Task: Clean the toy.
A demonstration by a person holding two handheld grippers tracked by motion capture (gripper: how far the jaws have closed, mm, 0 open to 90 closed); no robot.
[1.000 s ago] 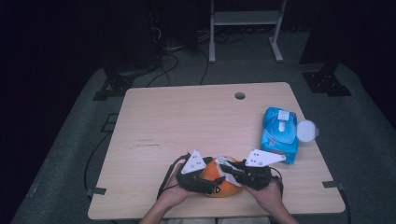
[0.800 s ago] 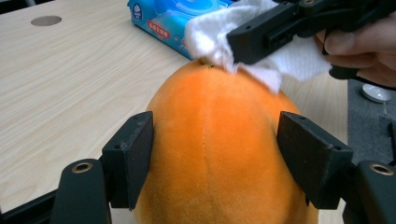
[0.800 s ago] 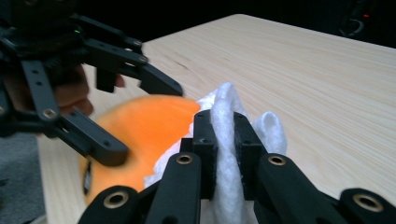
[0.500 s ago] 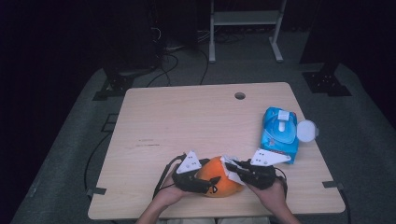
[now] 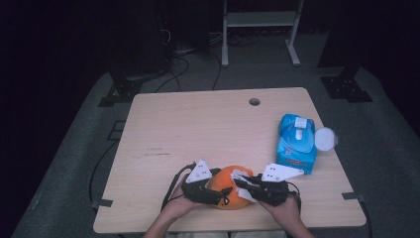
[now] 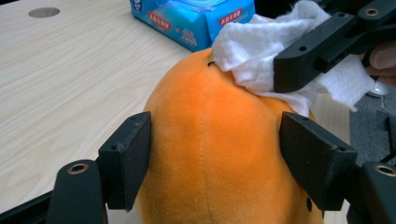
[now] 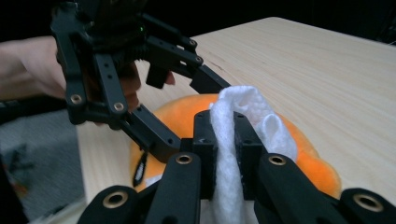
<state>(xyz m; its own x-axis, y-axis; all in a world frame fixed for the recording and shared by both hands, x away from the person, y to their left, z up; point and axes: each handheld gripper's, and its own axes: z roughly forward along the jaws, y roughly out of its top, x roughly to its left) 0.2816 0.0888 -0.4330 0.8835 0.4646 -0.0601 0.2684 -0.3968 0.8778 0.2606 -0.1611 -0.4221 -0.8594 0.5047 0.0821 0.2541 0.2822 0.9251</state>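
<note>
Shifted slightly leftward at the table's (image 5: pixel 163 129) near edge, the orange plush toy (image 6: pixel 219 154) sits clamped between the left gripper's (image 6: pixel 217 154) jaws, steadied so the right gripper (image 7: pixel 227 140), pinching a white wipe (image 7: pixel 245 116), can rub its top; wipes pack (image 5: pixel 296 144) nearby.

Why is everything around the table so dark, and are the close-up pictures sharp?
High view: light falls on the table while the room behind stays nearly black, and the picture is soft. Left gripper view: the orange plush toy is fairly crisp, the blue wipes pack blurrier. Right gripper view: the white wipe is sharp, the far hand blurred.
</note>
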